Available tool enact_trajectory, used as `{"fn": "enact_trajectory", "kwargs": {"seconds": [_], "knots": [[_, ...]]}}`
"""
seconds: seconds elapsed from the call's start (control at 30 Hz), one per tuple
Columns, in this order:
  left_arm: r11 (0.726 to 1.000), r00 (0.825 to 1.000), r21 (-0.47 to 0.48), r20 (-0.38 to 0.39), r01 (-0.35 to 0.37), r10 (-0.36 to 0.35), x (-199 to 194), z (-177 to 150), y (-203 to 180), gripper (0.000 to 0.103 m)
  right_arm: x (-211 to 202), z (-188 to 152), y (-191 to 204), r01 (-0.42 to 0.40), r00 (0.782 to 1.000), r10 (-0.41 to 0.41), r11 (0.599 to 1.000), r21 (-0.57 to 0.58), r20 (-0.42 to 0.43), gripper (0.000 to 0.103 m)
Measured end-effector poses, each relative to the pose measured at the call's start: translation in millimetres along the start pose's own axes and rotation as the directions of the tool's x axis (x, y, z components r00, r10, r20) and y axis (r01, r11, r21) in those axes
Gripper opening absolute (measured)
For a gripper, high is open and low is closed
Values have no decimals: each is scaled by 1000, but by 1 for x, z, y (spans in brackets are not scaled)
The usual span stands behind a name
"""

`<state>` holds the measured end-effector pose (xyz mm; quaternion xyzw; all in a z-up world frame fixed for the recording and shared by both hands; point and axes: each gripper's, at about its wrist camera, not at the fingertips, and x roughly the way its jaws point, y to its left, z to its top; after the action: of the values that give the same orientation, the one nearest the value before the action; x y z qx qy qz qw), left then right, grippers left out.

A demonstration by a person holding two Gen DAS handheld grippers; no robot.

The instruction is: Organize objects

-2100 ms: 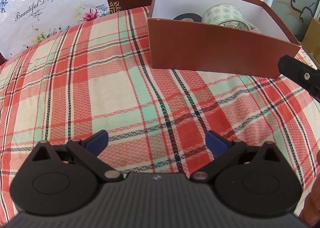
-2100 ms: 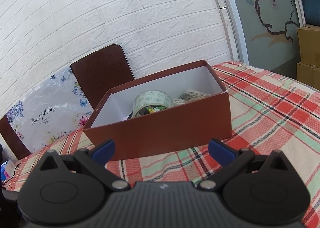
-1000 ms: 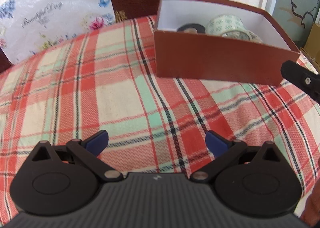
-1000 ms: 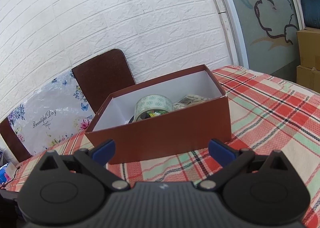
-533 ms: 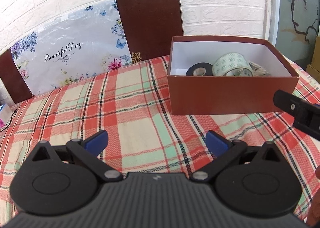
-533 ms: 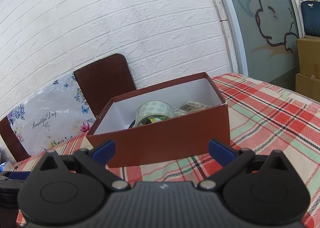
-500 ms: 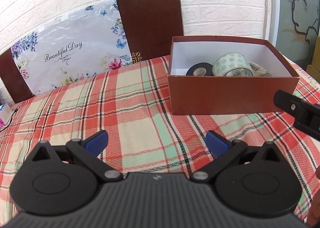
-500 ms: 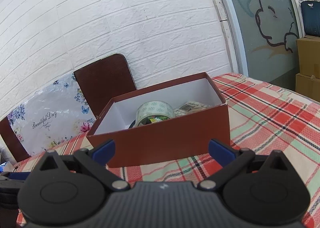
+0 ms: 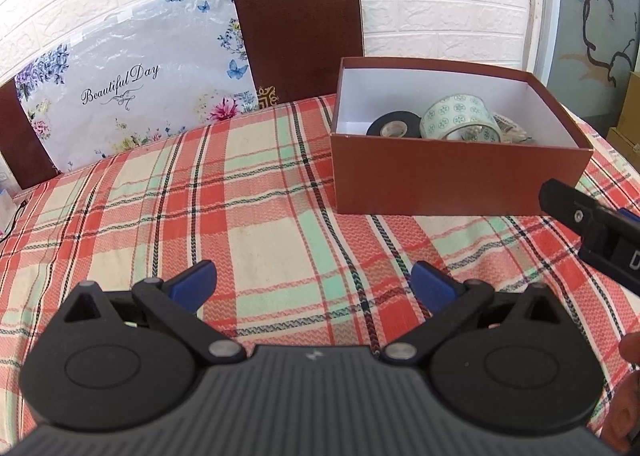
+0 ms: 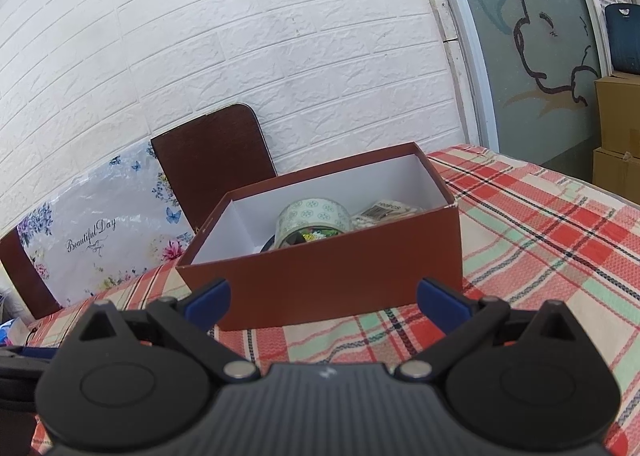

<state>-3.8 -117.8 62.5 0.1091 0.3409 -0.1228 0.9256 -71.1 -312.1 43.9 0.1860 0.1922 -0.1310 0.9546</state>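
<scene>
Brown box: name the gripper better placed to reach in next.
Right, probably. The right gripper faces the brown box close and square; the left gripper sits farther back over bare tablecloth. Both are open and empty.

Box: brown outside, white inside, lidless, sits flat on plaid cloth, far right of table. Inside, black tape roll lies at left end; patterned pale tape roll, white with green motifs, tilted on edge, touching the black one. Beside it to the right a packet with barcode label, mostly hidden by box wall
</scene>
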Motion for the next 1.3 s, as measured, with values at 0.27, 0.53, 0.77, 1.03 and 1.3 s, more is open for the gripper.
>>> {"fn": "enact_trajectory", "kwargs": {"seconds": [0.27,0.53,0.77,1.03,1.3], "knots": [[1000,1000,2,-12,11,-11,0,0,0,103,-2,0,5,-6,1000,6,1000,-29,-1,103],[999,999,-5,-32,35,-35,0,-1,2,103,-3,-1,9,-14,1000,14,999,-45,-5,103],[999,999,-7,-21,41,-41,-5,-3,4,103,-8,1,10,-13,1000,13,999,-48,5,103],[999,999,-10,1,44,-44,-16,-6,7,103,-18,0,16,-19,1000,21,998,-68,21,103],[998,998,-4,33,55,-55,-34,-14,9,103,-36,-2,16,-16,999,20,997,-77,47,103]]}}
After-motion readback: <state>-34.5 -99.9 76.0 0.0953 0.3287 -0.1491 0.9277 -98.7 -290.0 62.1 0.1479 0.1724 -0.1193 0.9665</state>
